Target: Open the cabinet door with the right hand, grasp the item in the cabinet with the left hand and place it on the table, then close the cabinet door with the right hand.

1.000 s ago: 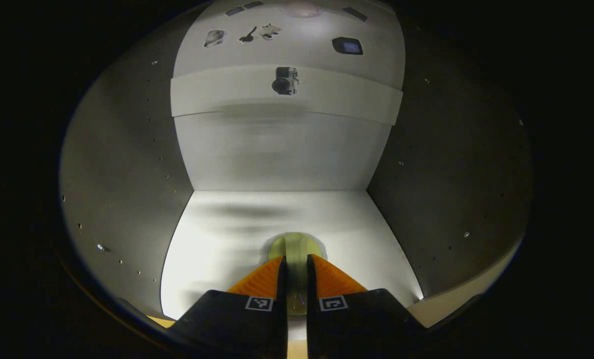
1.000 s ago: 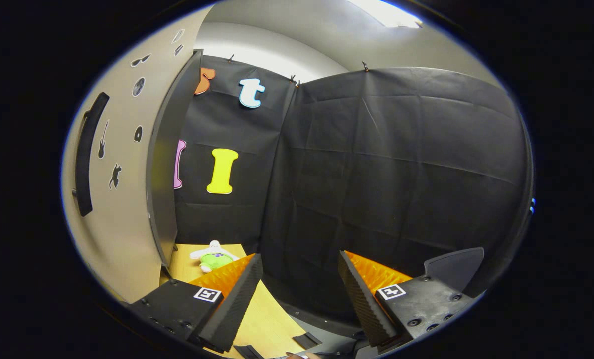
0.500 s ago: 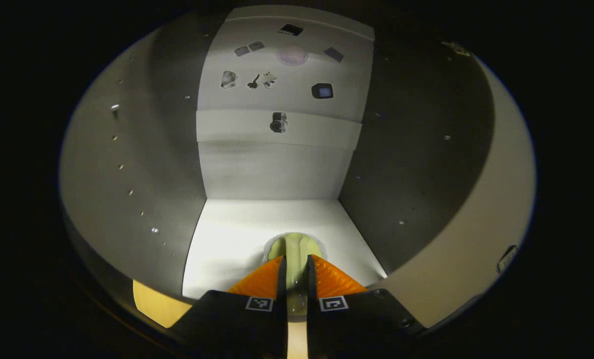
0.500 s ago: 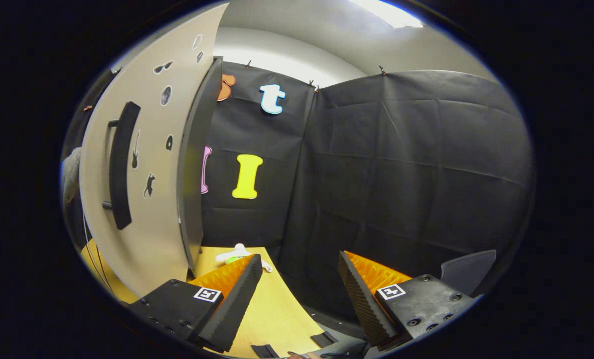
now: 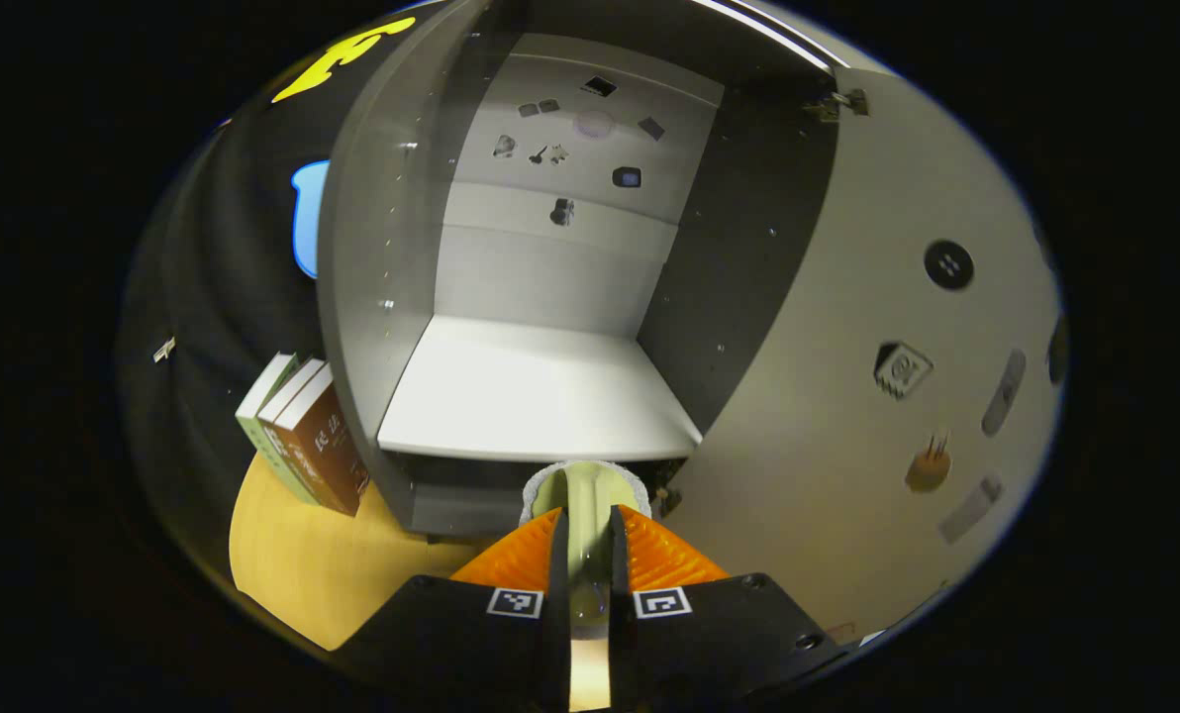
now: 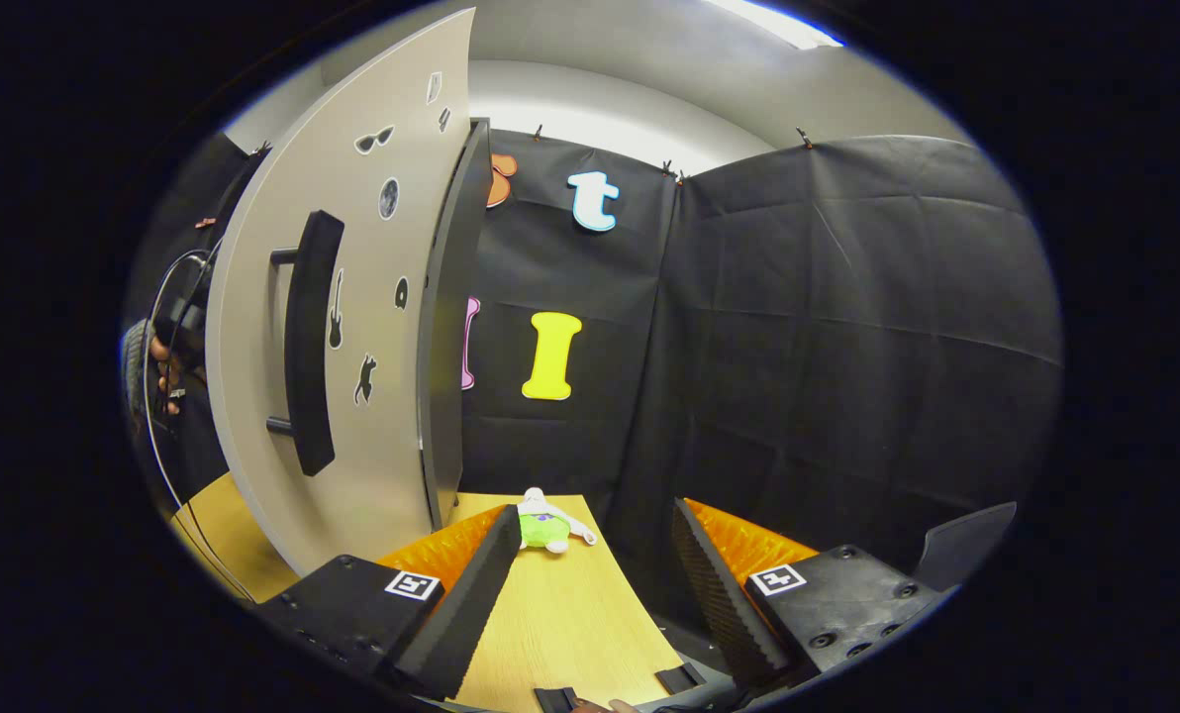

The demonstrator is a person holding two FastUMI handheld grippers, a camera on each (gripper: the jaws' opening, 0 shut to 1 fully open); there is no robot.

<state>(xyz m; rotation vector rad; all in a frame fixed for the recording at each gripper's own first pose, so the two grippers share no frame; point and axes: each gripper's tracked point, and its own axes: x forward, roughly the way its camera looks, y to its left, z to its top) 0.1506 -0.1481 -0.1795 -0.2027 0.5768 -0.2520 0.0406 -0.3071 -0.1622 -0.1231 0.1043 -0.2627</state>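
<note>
My left gripper [image 5: 588, 540] is clamped on the pale green item [image 5: 584, 490], held just outside the open cabinet [image 5: 540, 386], over the worktop [image 5: 303, 564]. My right gripper [image 6: 590, 574] gapes empty beside the cabinet door [image 6: 352, 327].

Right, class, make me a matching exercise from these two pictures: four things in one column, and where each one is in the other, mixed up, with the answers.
Things
1. books
2. pale green item
3. plush toy
4. door handle

Places
A. between the left gripper's fingers
B. lying on the table by the black cloth wall
C. standing on the table to the left of the cabinet
D. on the outer face of the open cabinet door

Pairs: 1-C, 2-A, 3-B, 4-D
</note>
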